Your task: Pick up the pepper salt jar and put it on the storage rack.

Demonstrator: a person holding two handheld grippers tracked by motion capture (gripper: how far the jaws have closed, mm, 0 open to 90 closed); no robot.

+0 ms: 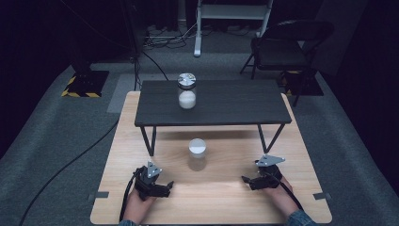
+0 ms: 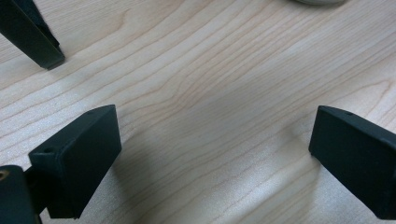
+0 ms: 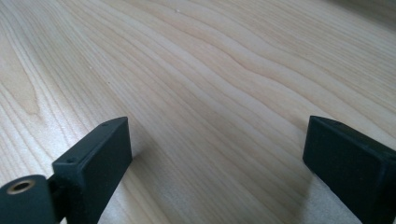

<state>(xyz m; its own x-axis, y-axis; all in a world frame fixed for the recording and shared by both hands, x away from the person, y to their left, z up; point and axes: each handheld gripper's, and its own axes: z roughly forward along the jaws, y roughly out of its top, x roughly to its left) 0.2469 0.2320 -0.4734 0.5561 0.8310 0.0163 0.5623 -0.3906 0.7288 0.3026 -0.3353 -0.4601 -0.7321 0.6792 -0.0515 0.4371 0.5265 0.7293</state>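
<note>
Both the left hand-held gripper (image 1: pixel 162 184) and the right hand-held gripper (image 1: pixel 249 180) rest on the table (image 1: pixel 221 197) with jaws spread apart, flanking the white-lidded jar (image 1: pixel 197 154).

A light wooden desk (image 1: pixel 117 155) stands on grey carpet (image 1: pixel 51 136). Across its far half stands a small dark shelf (image 1: pixel 235 101) on black slanted legs, reaching nearly from the left edge to the right edge. A clear jar with a white lid (image 1: pixel 197 154) stands on the desk just before the shelf, midway between left and right edges. Another jar (image 1: pixel 187 91), half full of white stuff, stands on the shelf's left half.
</note>
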